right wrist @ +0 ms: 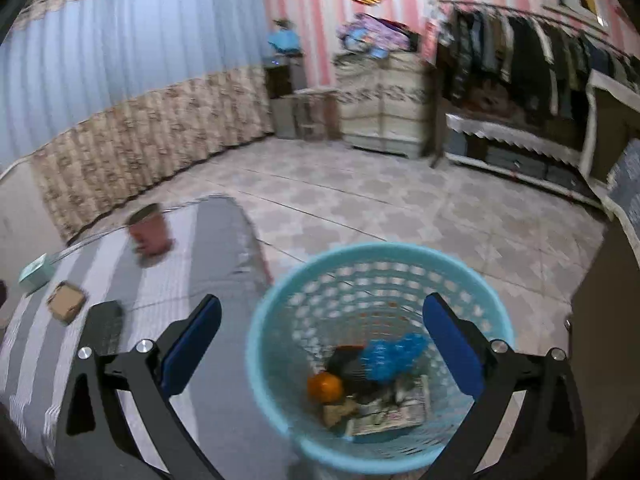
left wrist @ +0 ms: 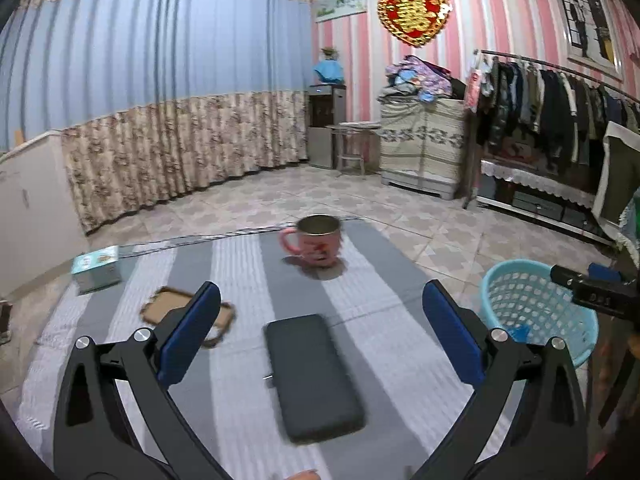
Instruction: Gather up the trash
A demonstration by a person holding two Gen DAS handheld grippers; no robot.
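Left wrist view: we find the left gripper [left wrist: 320, 316] with jaws spread wide and nothing between them, above a grey-striped mat [left wrist: 240, 264]. On the mat lie a dark flat case [left wrist: 314, 376], a pink mug [left wrist: 316, 246], a brown cardboard piece [left wrist: 168, 306] and a small teal box [left wrist: 96, 268]. A light blue basket [left wrist: 536, 312] stands on the floor off the mat's right edge.

Right wrist view: we find the right gripper [right wrist: 320, 320] also wide apart and empty, over the basket [right wrist: 280, 344]. Inside the basket lie a crumpled blue bag [right wrist: 390, 354], an orange ball-like item [right wrist: 325, 387], a dark item [right wrist: 348, 360] and printed paper [right wrist: 394, 412].
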